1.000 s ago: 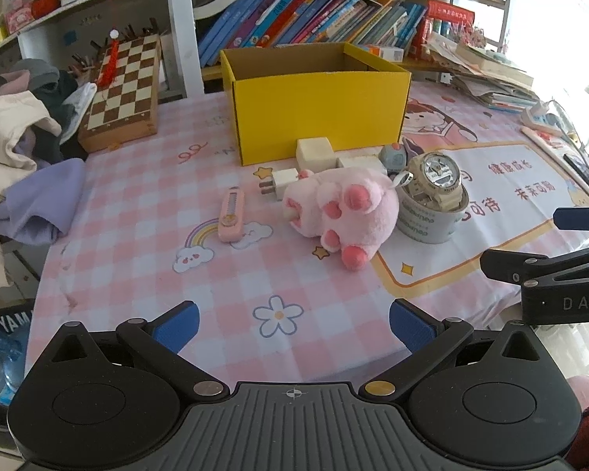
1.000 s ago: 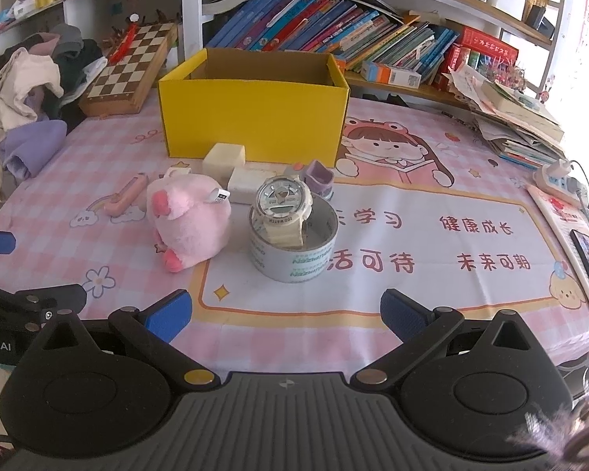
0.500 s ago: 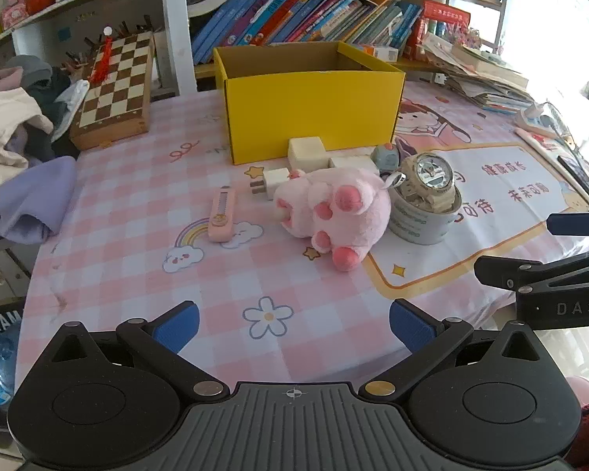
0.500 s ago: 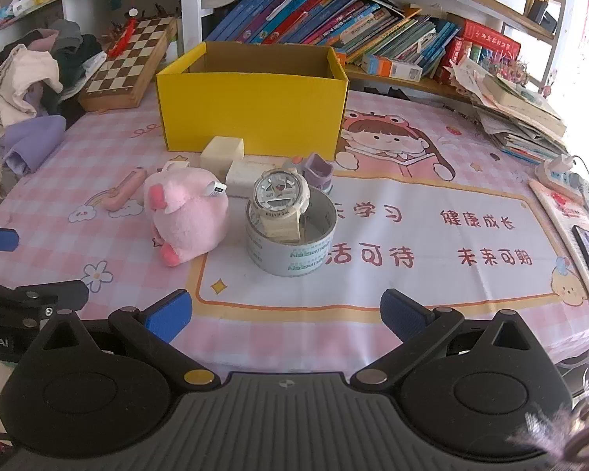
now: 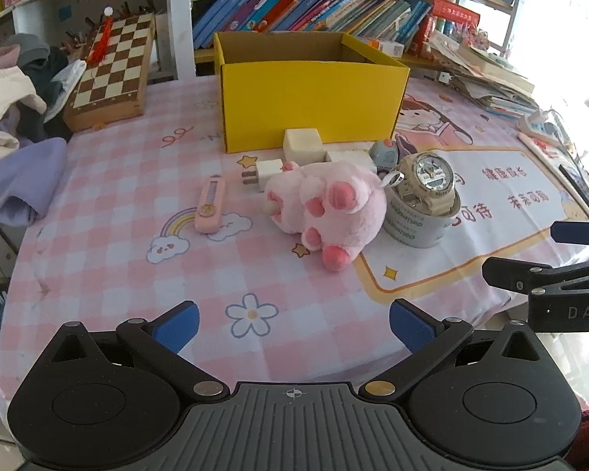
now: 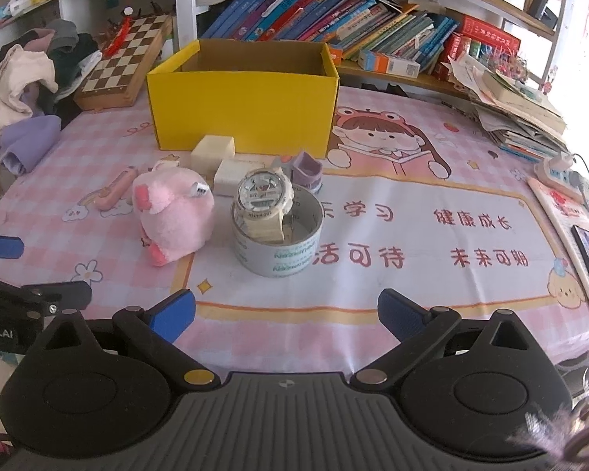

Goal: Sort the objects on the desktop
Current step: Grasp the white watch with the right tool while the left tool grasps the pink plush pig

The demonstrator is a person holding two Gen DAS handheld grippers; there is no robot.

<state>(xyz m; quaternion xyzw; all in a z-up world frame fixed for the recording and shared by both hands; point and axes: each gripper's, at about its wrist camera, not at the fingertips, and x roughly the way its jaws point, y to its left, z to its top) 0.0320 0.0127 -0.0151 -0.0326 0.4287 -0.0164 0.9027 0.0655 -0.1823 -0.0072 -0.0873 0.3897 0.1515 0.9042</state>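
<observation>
Left gripper: fingers apart, nothing between them, hovering at the near edge of the desk. Right gripper: same, fingers spread and empty, low over the near edge.

Ahead of them the loose items sit in a cluster: pink plush on its side, just beside the tape roll, with a watch propped in and on the roll. Pink utility knife lies left of the plush; white charger plug, two white blocks and a small grey-purple gadget lie just before the yellow box.

Box is open; its visible inside looks bare, floor hidden.

Judgement: both grippers poised, no grasp in hand; items lie outside the box. A pick calls for closing in on one item; plush is nearest the left, watch and roll nearest the right.
</observation>
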